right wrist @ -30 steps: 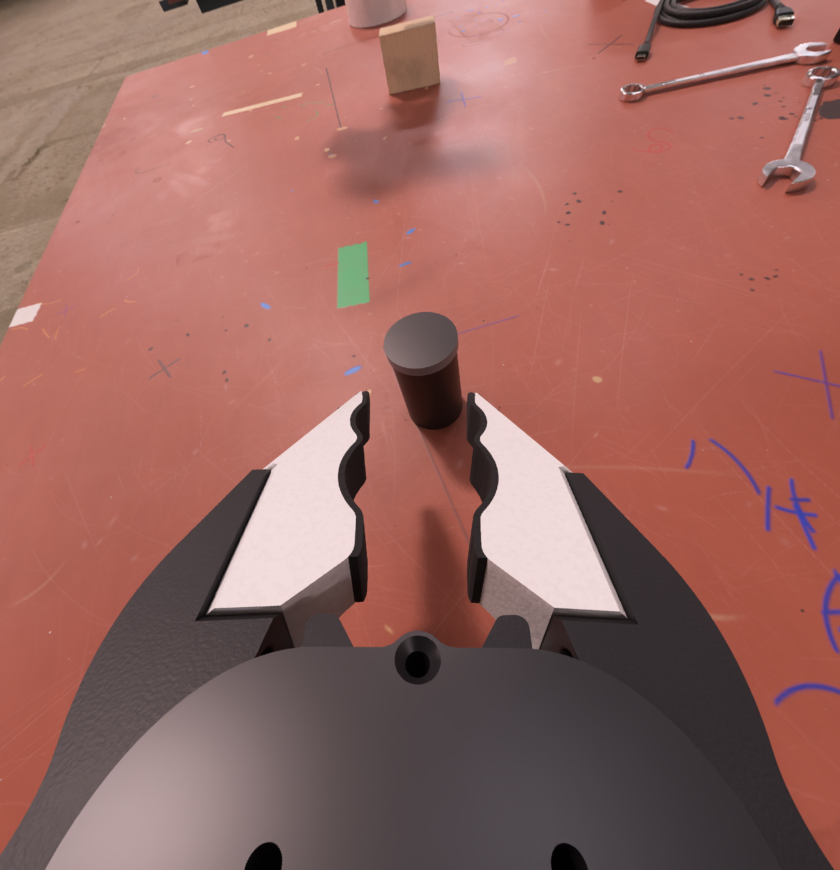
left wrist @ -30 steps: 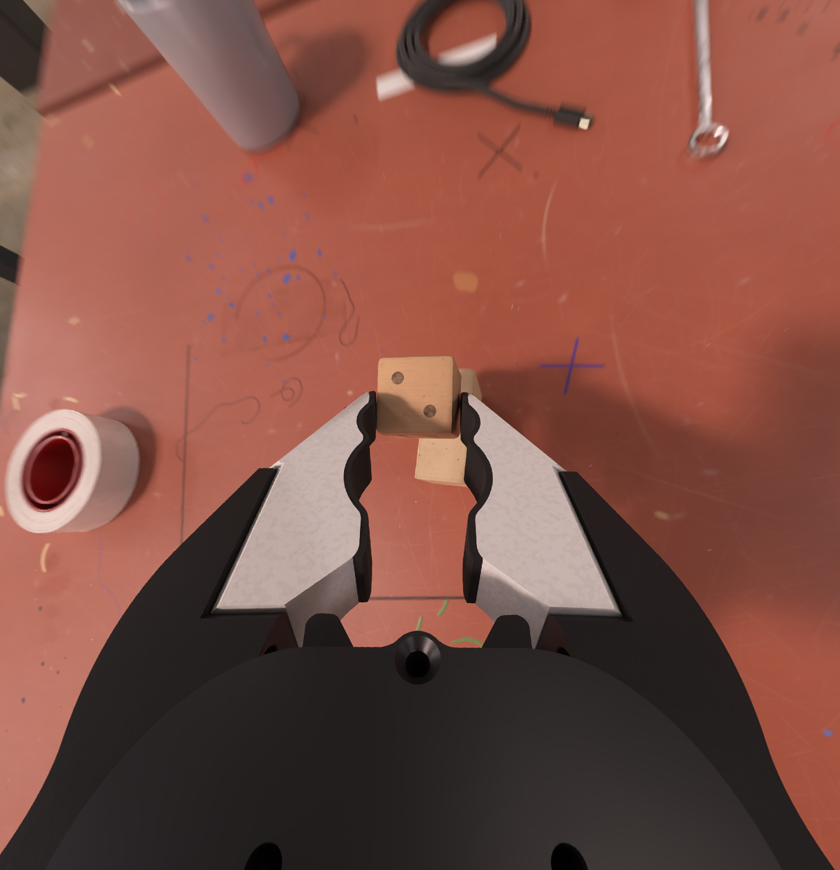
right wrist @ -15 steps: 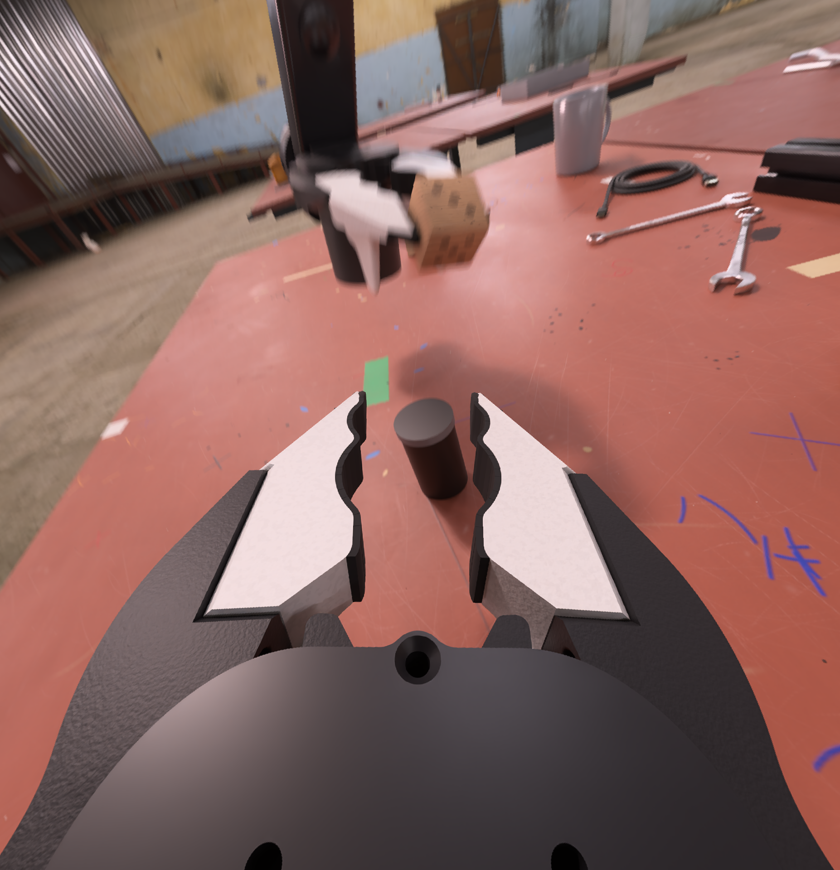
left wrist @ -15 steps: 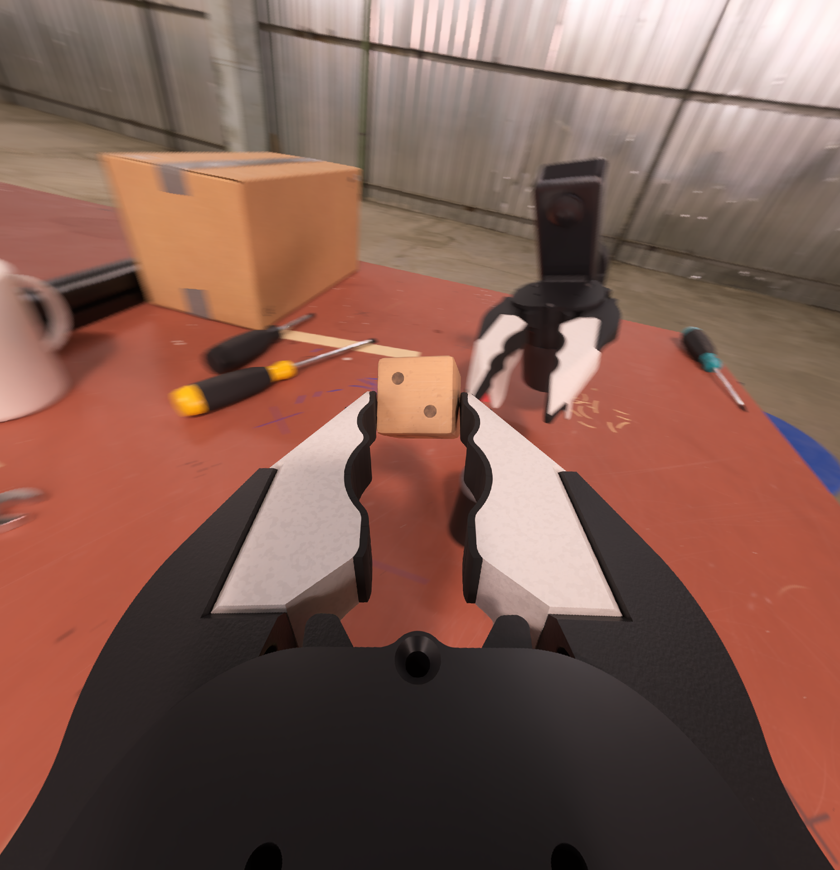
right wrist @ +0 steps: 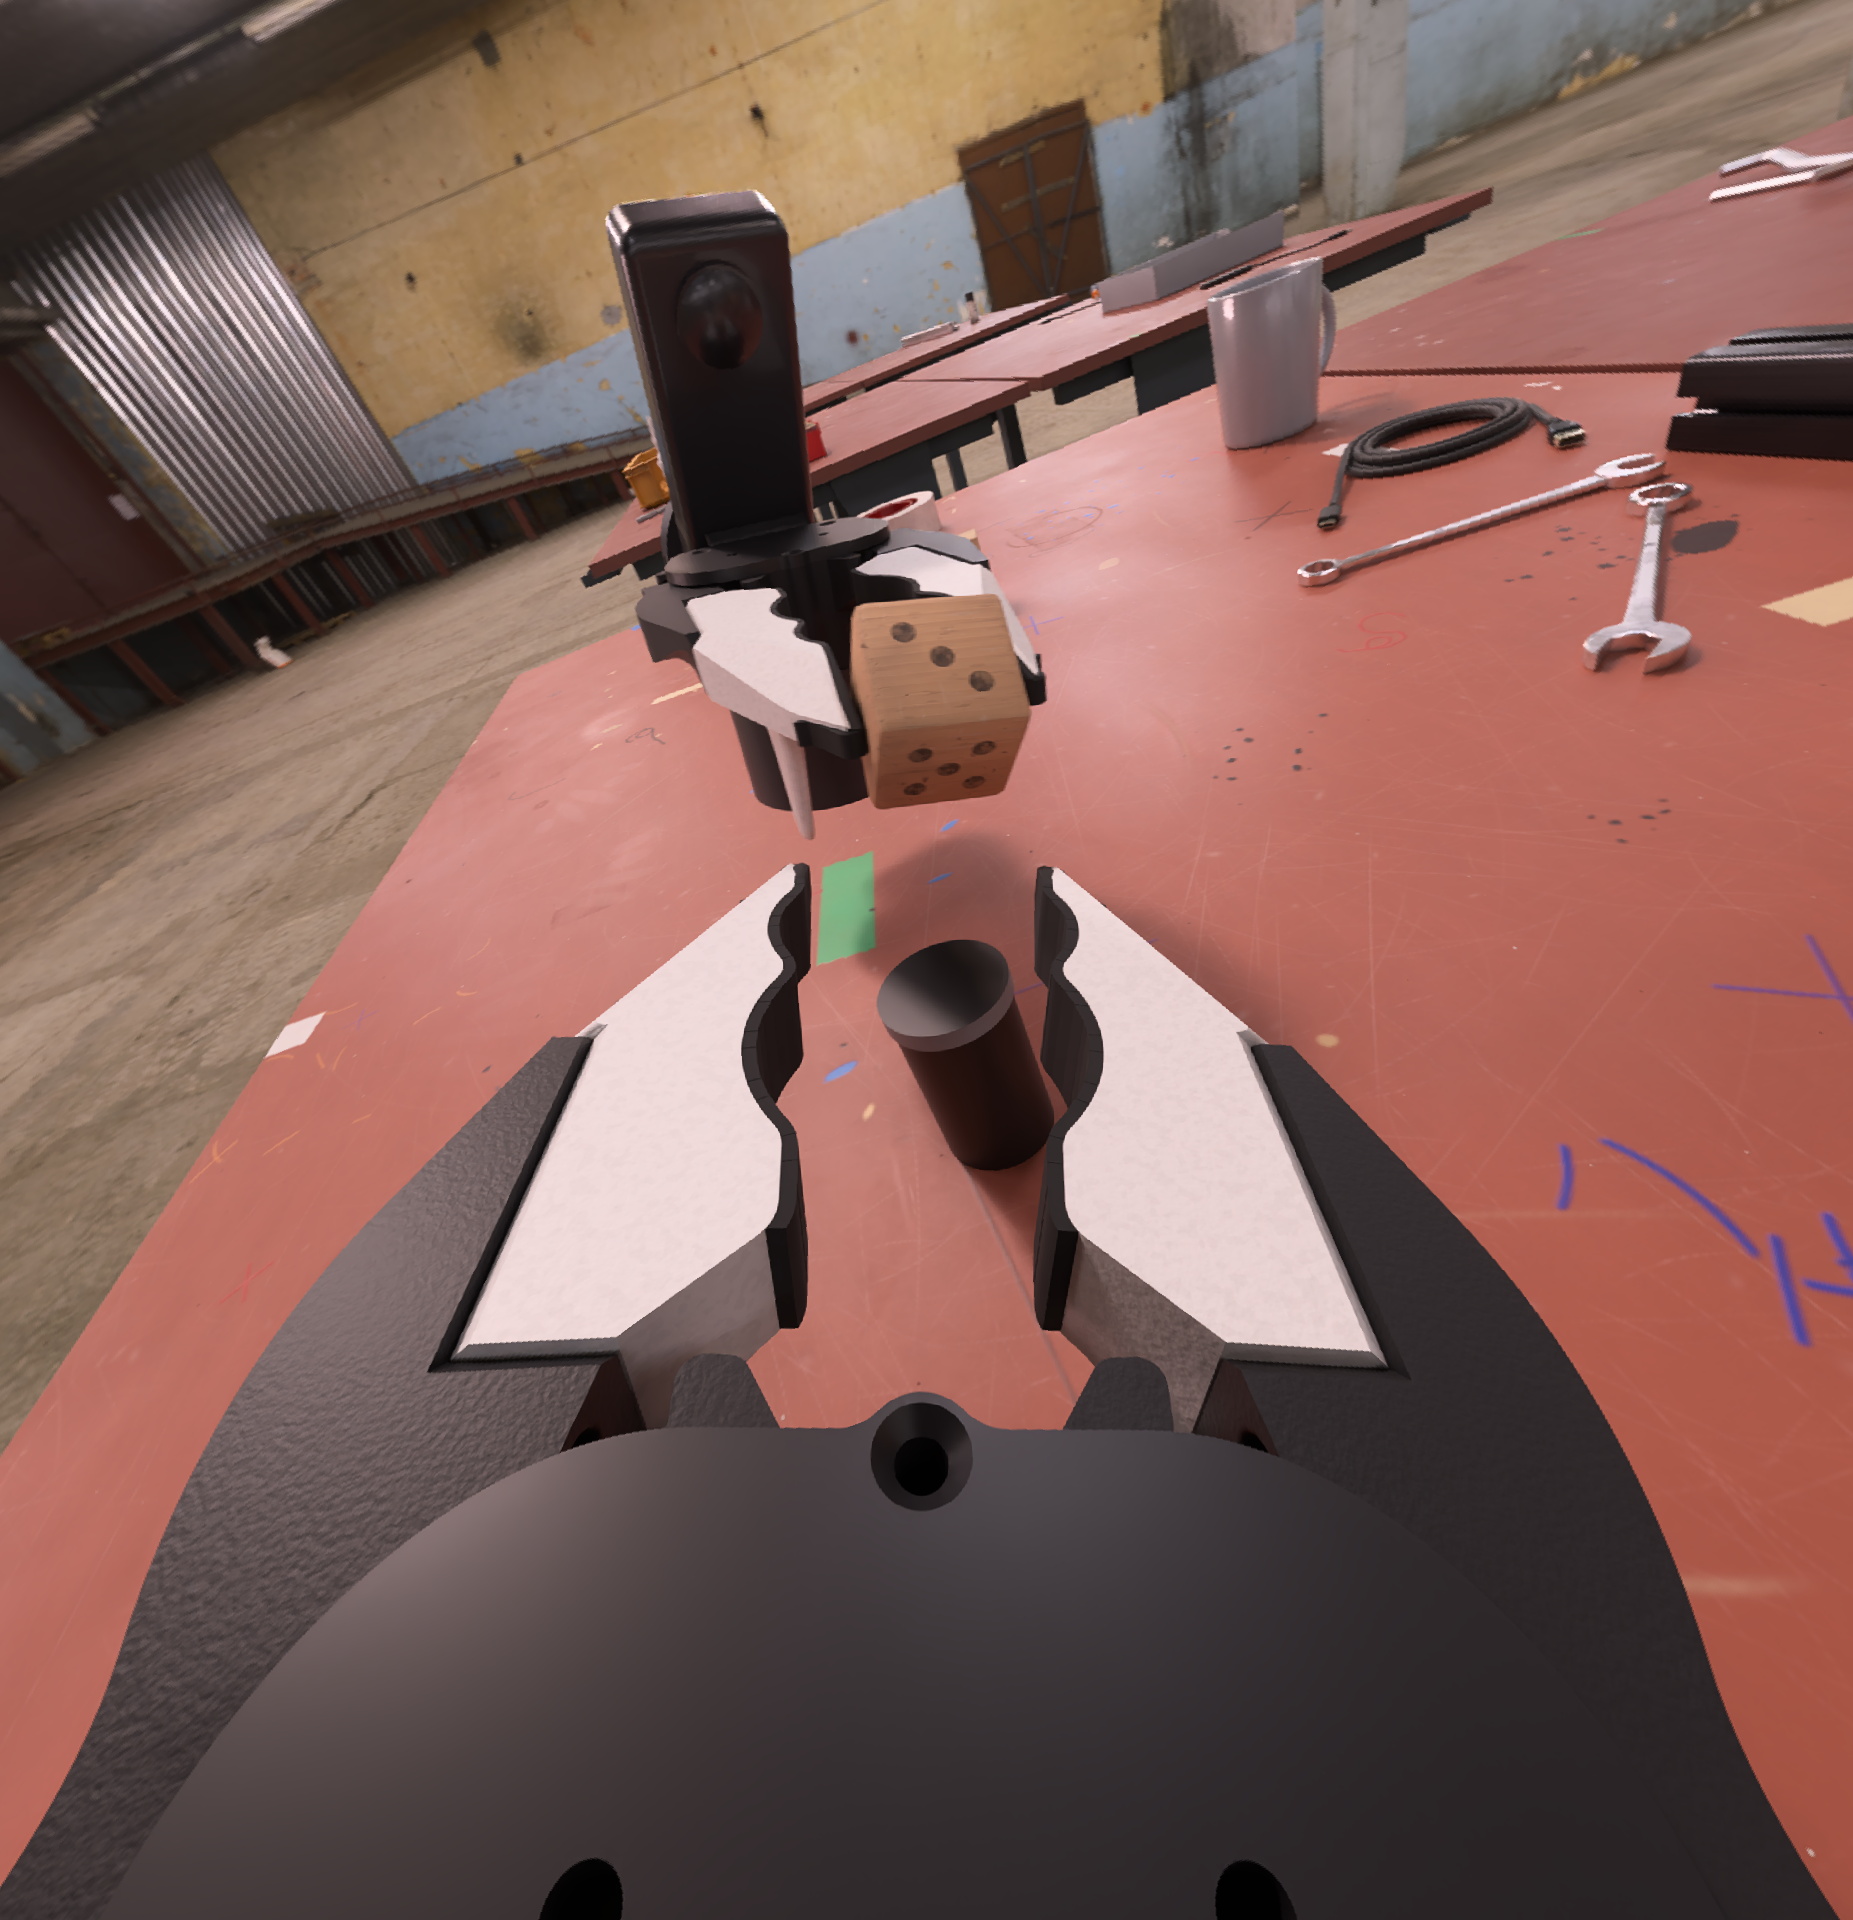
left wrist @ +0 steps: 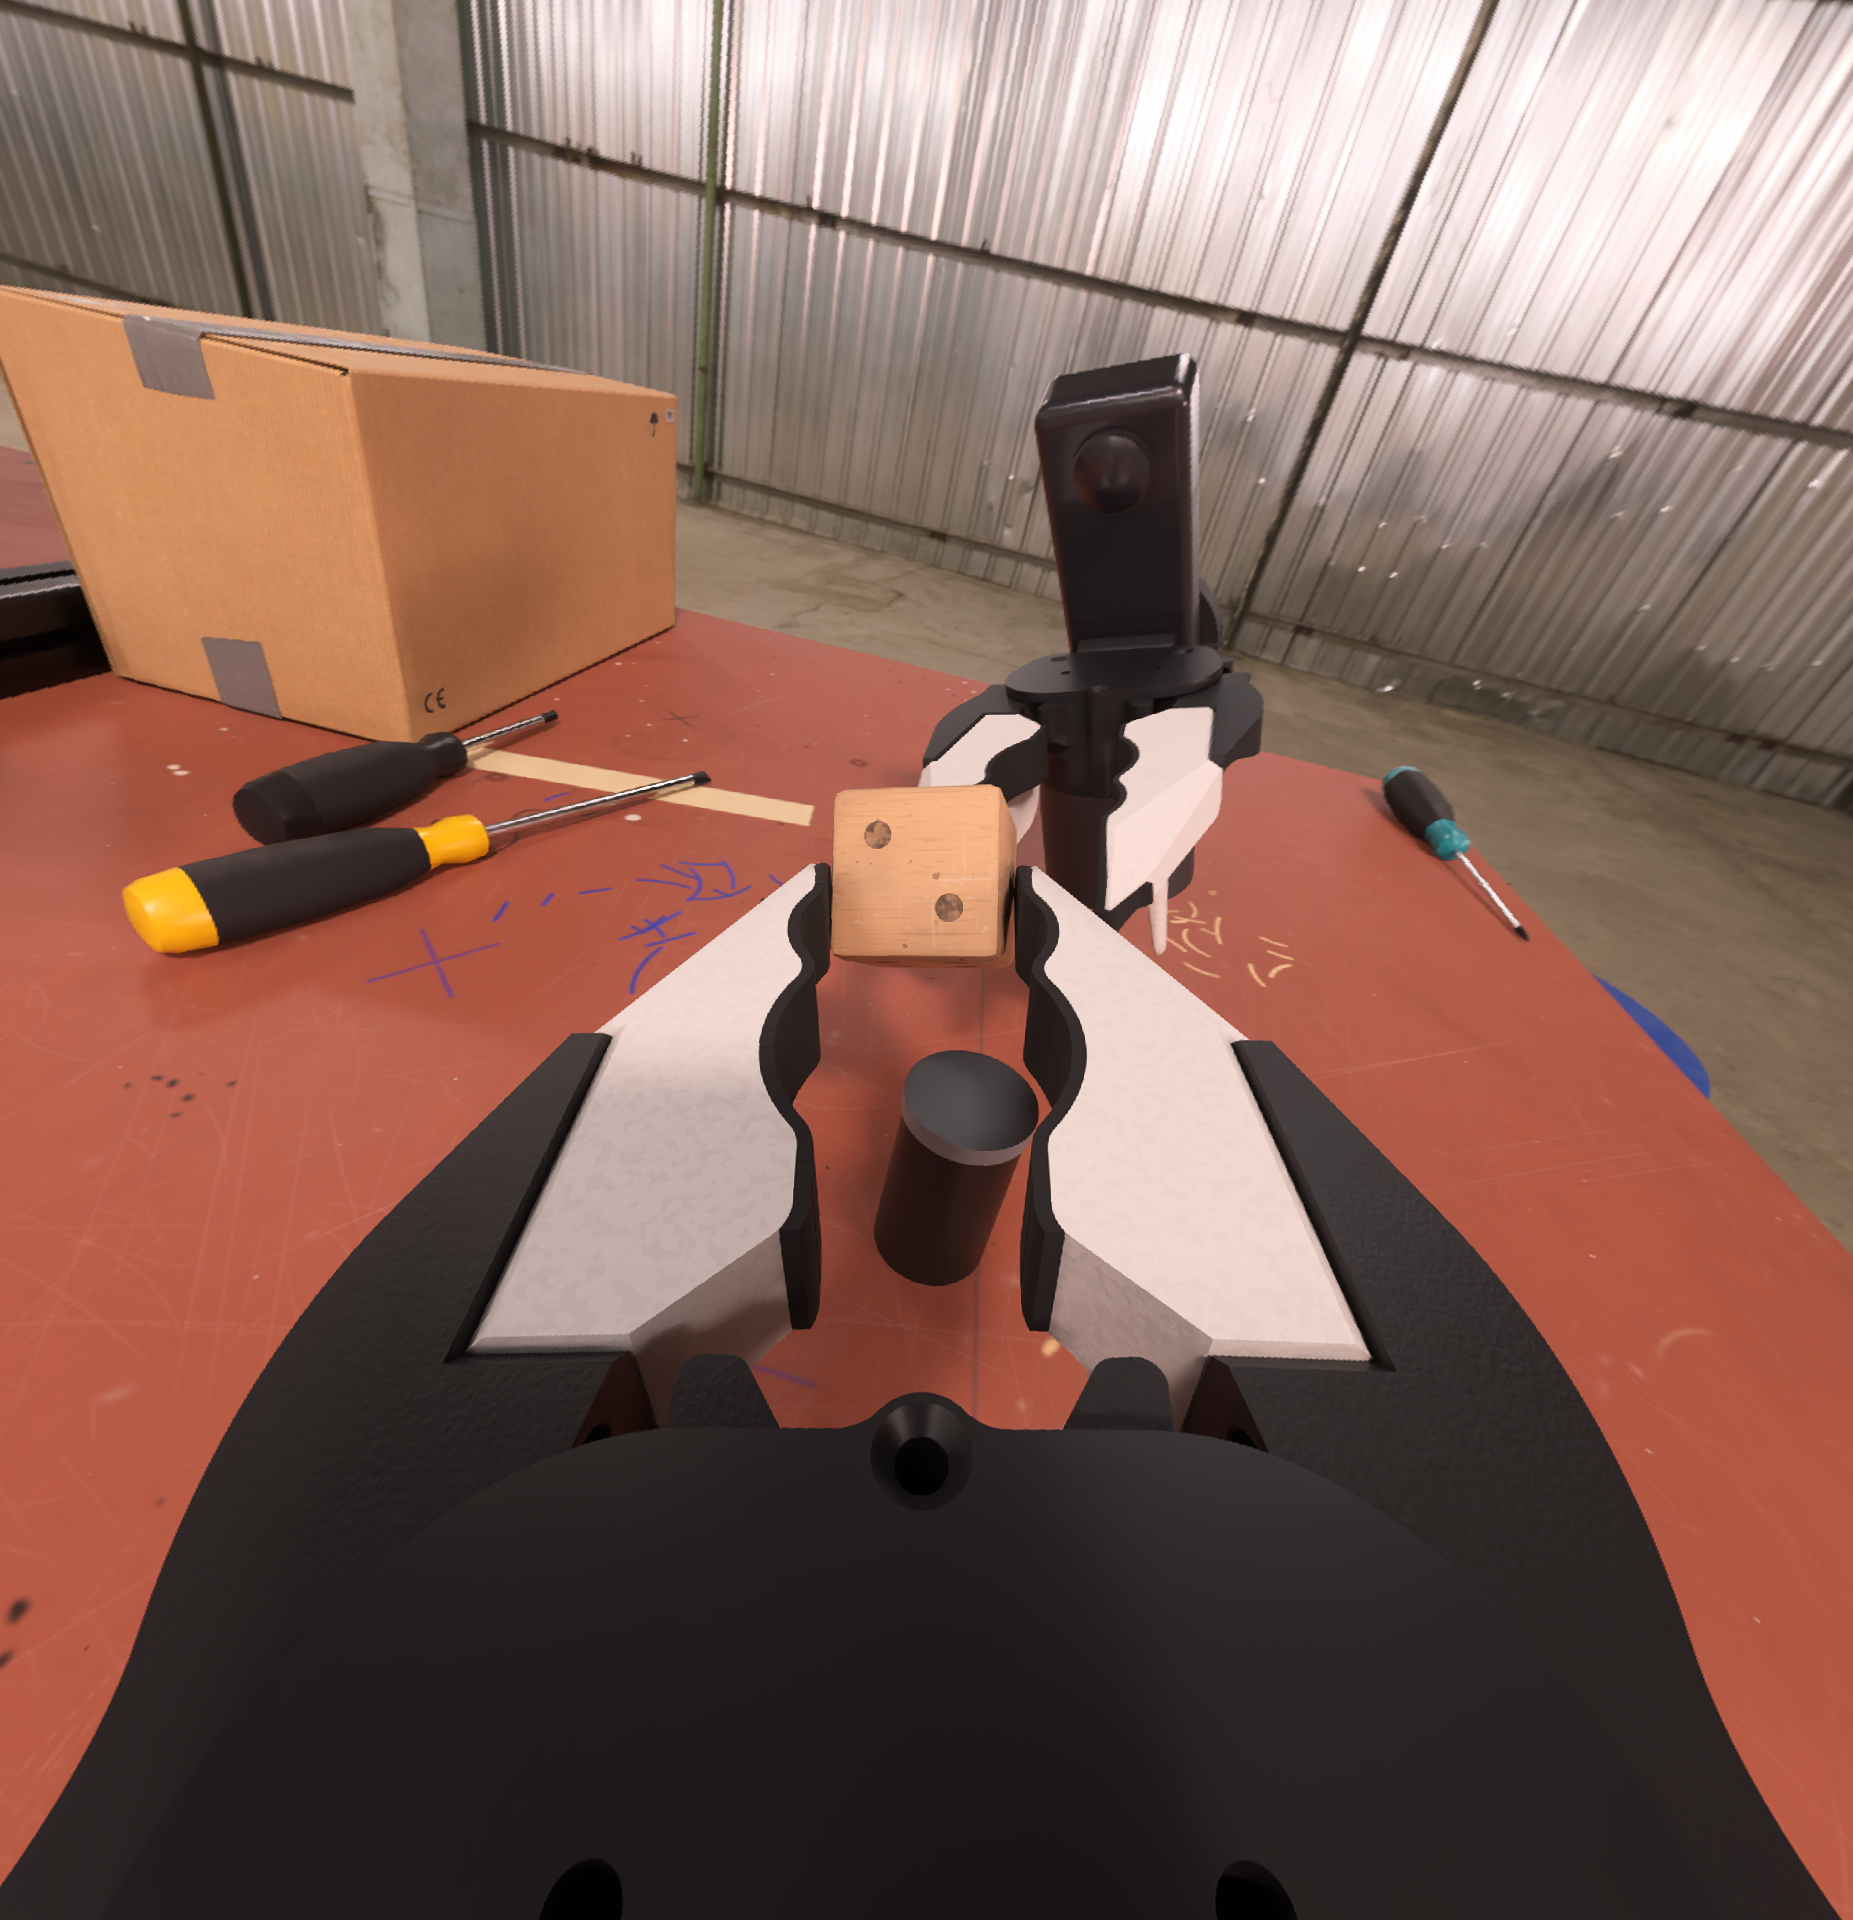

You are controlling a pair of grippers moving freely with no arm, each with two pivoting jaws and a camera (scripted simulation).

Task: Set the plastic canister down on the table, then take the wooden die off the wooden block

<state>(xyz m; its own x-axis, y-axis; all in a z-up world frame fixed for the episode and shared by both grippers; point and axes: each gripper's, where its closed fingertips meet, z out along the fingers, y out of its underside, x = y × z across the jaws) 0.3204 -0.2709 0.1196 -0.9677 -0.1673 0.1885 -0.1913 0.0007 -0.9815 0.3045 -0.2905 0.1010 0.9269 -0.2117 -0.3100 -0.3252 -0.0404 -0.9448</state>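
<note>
Wooden die (left wrist: 920, 875) pinched at the fingertips of left gripper (left wrist: 920, 906), lifted well above the red table (left wrist: 278, 1195) (block not visible in either view). Right gripper (right wrist: 918, 906) spread wide, holding nothing, fingers flanking the plastic canister (right wrist: 966, 1049) standing upright on the table, seemingly just released. Nearby: cardboard box (left wrist: 361, 499), yellow-tipped screwdriver (left wrist: 309, 878), wrenches (right wrist: 1644, 582), mug (right wrist: 1265, 353). Nothing blocking a retreat.
</note>
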